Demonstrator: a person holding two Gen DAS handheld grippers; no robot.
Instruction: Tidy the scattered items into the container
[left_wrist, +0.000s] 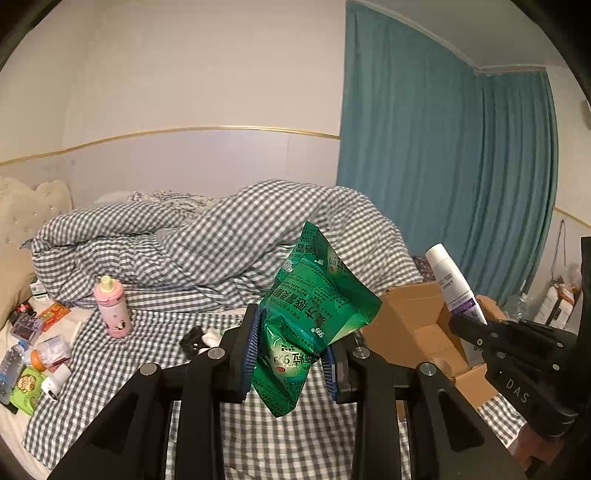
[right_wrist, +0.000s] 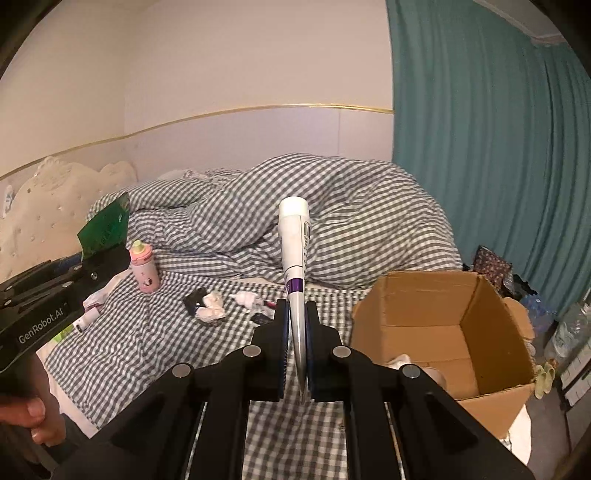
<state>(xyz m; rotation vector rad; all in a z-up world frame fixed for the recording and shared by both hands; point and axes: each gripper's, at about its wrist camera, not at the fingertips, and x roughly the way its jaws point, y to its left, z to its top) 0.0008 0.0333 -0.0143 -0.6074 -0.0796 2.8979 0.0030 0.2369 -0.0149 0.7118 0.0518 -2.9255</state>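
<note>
Both grippers loaded, box to my right.

My left gripper (left_wrist: 291, 354) is clamped on a light, crinkly green sachet pack (left_wrist: 314, 314); my right gripper (right_wrist: 297, 332) pinches a soft, slippery white tube (right_wrist: 295, 258) by its flat crimp, beside the cardboard box (right_wrist: 491, 402) on the bed.

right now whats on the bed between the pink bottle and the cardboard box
In the right wrist view, crumpled tissues and a small black item lie on the checked sheet between the pink bottle and the cardboard box.

Gingham-sheeted bed (right_wrist: 155, 354), rumpled duvet (right_wrist: 332, 221), pink bottle (right_wrist: 144, 270), cardboard box (right_wrist: 491, 402), crumpled tissues (right_wrist: 212, 308)
</note>
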